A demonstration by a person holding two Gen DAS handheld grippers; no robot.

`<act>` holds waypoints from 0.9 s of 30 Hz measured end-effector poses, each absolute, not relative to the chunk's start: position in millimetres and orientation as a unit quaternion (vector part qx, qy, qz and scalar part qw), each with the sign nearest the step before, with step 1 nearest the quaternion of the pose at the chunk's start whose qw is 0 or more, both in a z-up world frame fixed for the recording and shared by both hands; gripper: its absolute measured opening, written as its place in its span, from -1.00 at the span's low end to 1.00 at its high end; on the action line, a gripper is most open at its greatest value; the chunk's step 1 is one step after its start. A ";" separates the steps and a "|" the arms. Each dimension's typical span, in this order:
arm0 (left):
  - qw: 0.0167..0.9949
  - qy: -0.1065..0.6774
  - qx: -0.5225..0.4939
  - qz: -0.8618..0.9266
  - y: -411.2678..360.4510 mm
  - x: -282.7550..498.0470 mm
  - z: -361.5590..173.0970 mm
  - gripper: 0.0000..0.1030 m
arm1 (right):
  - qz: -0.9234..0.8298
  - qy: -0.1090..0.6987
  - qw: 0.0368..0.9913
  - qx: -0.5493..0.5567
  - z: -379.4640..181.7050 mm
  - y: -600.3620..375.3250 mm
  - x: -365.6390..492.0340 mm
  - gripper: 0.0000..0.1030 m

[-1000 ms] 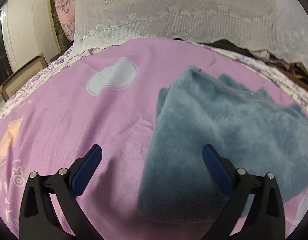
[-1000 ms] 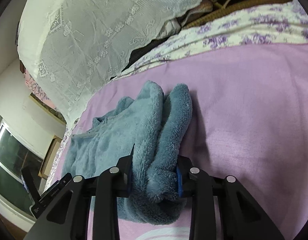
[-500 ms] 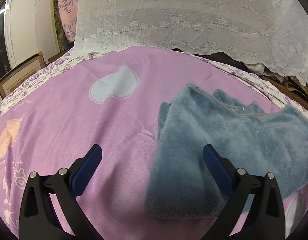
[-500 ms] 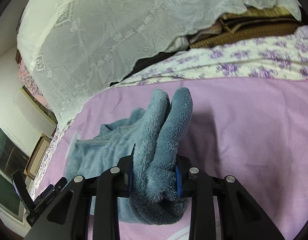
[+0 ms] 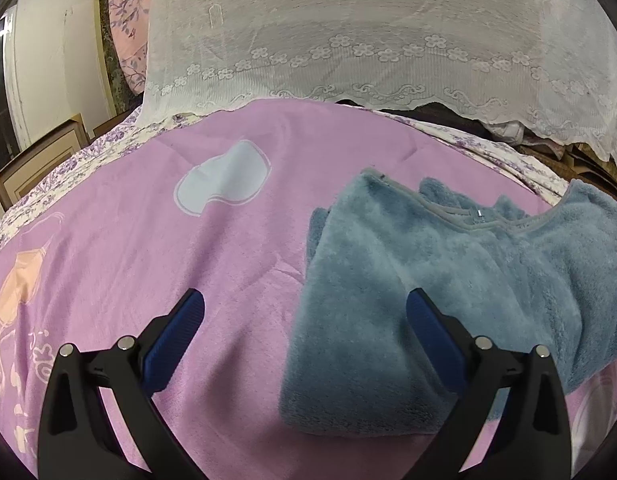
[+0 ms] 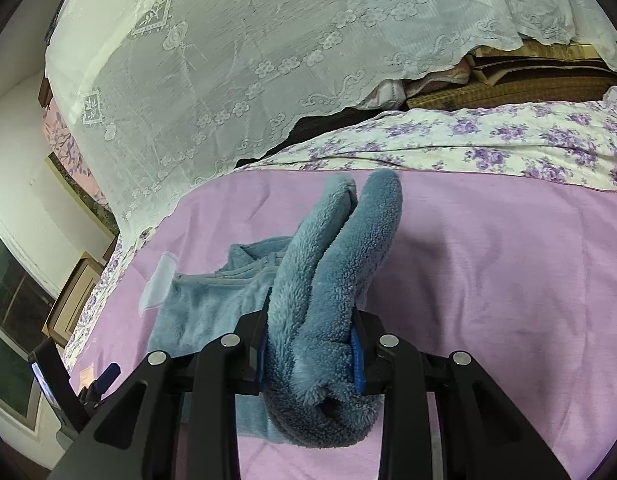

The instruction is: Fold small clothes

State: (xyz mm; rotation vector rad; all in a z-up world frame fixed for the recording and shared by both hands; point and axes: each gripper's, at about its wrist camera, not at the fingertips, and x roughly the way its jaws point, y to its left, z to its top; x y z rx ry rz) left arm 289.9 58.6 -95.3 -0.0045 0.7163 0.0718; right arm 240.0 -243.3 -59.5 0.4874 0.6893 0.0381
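The right tongs (image 6: 310, 354) are pinched on a thick bunch of the blue fleece garment (image 6: 332, 264); the blue pads are almost buried in the pile, and the jaws stand only as far apart as the squeezed cloth lets them. 2 rounded folds of fleece rise out of the grip and point toward the far edge of the bed, side by side and touching along most of their length. A lower lobe hangs beneath the jaws toward the camera. To the left of the grip the rest of the garment trails down and lies flat on the pink blanket (image 6: 488, 264).

The left tongs (image 5: 304, 322) are wide open and hold nothing. The left pad hangs over bare pink blanket (image 5: 128, 240); the right pad is over the garment (image 5: 388, 280), whose near folded edge lies between the 2 fingers. From this side the garment's grey-trimmed neckline faces the far edge of the bed, and its right part lifts toward the frame's right border.

A pale blue patch (image 5: 222, 182) is printed on the blanket to the left of the garment. Past the blanket runs a floral sheet (image 6: 508, 140) with purple blooms, and behind it hangs a white lace curtain (image 5: 368, 32).
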 end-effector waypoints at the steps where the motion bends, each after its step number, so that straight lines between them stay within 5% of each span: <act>1: 0.935 0.352 -0.004 0.035 59.7 290.5 -95.1 0.92 | 0.020 0.336 0.911 0.237 -58.9 -241.4 241.2 -0.39; 27: 0.915 0.384 -0.112 0.062 133.2 312.5 -90.8 0.92 | 0.049 0.336 0.918 0.203 -24.4 -175.2 267.8 -0.44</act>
